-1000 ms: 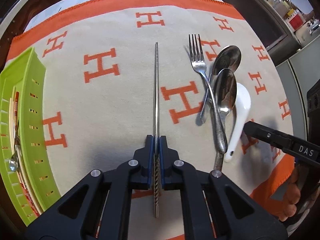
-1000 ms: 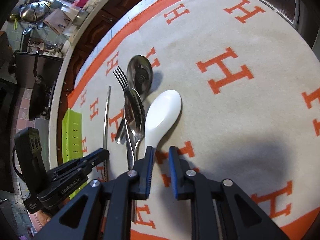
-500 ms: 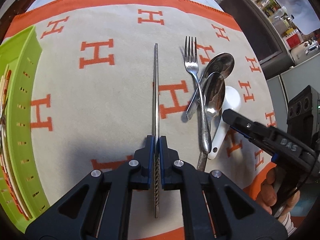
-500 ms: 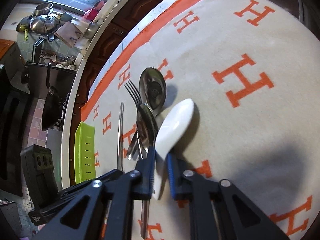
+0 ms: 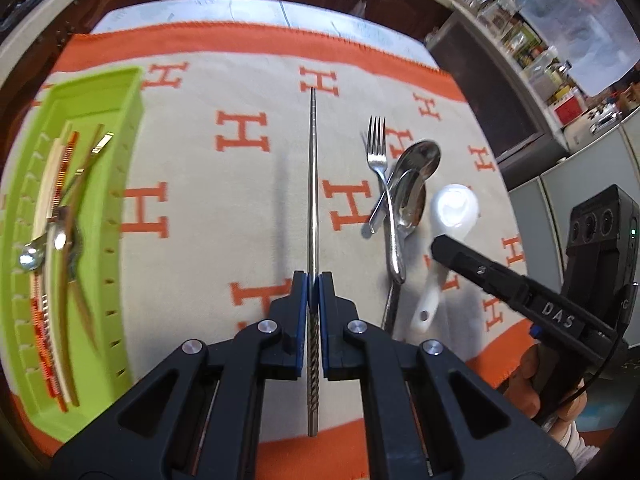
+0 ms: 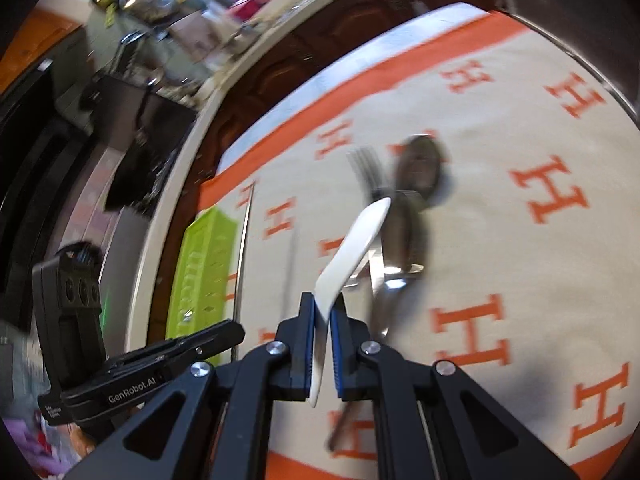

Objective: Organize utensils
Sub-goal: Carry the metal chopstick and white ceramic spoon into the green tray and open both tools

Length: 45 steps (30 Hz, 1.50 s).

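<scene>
**Left wrist view: both grippers loaded, chopstick left, white spoon right**

Left wrist cam: left gripper (image 5: 314, 284) is clamped on a long stainless steel chopstick (image 5: 313, 184). Twisted handle end sticks out behind the blue pads, smooth tip points away over the cloth. Chopstick casts a shadow just to its left on the cloth, so it looks lifted clear.

Beige tablecloth with orange H pattern and orange border (image 5: 224, 200) covers the table. Lime green slotted plastic tray (image 5: 116, 208) sits at the left edge, holding several long utensils; contents are blurred, at least one red-banded stick and one metal piece.

Right of the chopstick: silver metal fork (image 5: 378, 152) lying across two stacked stainless steel spoons (image 5: 414, 184), all touching. White ceramic soup spoon (image 5: 452, 216) is just beside that pile, with the right gripper (image 5: 440, 248) at its handle.

Right wrist cam (motion blurred): right gripper closed on the white spoon's handle, bowl tilted up and away above the fork/spoon pile. Left gripper visible lower left, green tray behind it. A hand (image 5: 532, 384) holds the right gripper's handle.
</scene>
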Available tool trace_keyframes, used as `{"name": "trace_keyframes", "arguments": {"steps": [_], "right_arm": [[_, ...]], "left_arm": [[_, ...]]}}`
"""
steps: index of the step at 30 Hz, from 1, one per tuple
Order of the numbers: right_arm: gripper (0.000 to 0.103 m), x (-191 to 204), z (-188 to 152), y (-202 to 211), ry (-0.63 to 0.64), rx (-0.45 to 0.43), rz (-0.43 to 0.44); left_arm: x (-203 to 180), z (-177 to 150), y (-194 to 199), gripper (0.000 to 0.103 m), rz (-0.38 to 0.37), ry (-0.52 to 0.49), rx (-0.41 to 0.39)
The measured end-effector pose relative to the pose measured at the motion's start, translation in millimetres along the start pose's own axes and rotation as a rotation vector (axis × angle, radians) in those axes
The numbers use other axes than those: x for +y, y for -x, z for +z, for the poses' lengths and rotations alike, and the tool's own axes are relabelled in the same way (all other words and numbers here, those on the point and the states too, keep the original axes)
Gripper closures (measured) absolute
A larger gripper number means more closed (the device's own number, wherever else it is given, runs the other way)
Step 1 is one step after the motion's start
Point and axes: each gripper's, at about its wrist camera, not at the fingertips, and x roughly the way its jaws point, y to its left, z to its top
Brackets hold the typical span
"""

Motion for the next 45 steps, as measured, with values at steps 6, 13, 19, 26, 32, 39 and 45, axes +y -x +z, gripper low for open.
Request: {"name": "trace_keyframes", "arguments": {"steps": [6, 13, 19, 26, 32, 39, 45], "right_arm": [[0.096, 66.6, -0.5, -24.5, 0.147, 0.081, 0.062], [0.096, 145.6, -4.9, -63.3, 0.291, 0.167, 0.123], [0.096, 182.7, -9.0, -106.3, 0.331, 0.235, 0.117], [0.096, 203.0, -19.1, -151.8, 0.393, 0.315, 0.038], [0.094, 202.2, -26.1, -175.5, 0.399, 0.369, -0.011], [0.093, 199.2, -29.1, -169.5, 0.396, 0.377, -0.025], [0.093, 193.8, -28.3, -140.7, 0.386, 0.329, -0.004]], "left_arm": [[32.6, -3.6, 60.9, 0.100, 0.026, 0.042, -0.107], [94.5, -10.4, 110.6, 0.100, 0.132, 0.109, -0.198], [138.8, -19.5, 114.8, 0.100, 0.231, 0.138, -0.197], [168.6, -32.4, 83.8, 0.100, 0.260, 0.155, -0.145], [189.7, -41.4, 59.0, 0.099, 0.247, 0.186, -0.097], [202.1, -45.5, 55.0, 0.098, 0.227, 0.248, -0.066], [190.1, -48.5, 65.8, 0.061, 0.211, 0.238, -0.093]]}}
